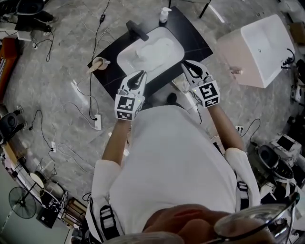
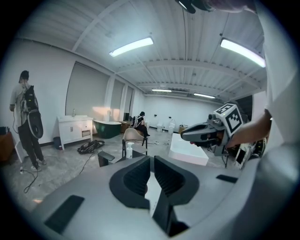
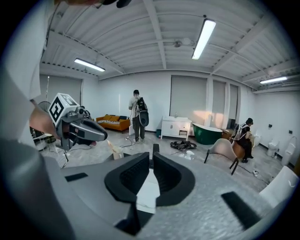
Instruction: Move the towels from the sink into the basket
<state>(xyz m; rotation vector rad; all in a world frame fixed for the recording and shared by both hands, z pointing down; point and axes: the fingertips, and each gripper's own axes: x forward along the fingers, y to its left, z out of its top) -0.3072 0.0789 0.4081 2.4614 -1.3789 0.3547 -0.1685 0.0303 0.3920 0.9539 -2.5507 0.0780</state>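
A person (image 1: 176, 162) in a white shirt is standing over a black desk (image 1: 196, 42) in the upper middle of the frame. White towels (image 1: 155, 50) are lying in its sink (image 1: 125, 61). The left tool (image 1: 141, 75) and right tool (image 1: 187, 65) are hovering by the desk's lower edge, both clenched and empty.

The sink (image 1: 125, 61) sits in the middle of the counter (image 1: 196, 42), with towels (image 1: 155, 51) lying in it. The faucet (image 1: 137, 30) stands at the counter's far edge, a bottle (image 1: 165, 14) at its far corner and a cup (image 1: 99, 63) at its left corner. The basket (image 1: 228, 47) stands on the floor, to the right of the counter.
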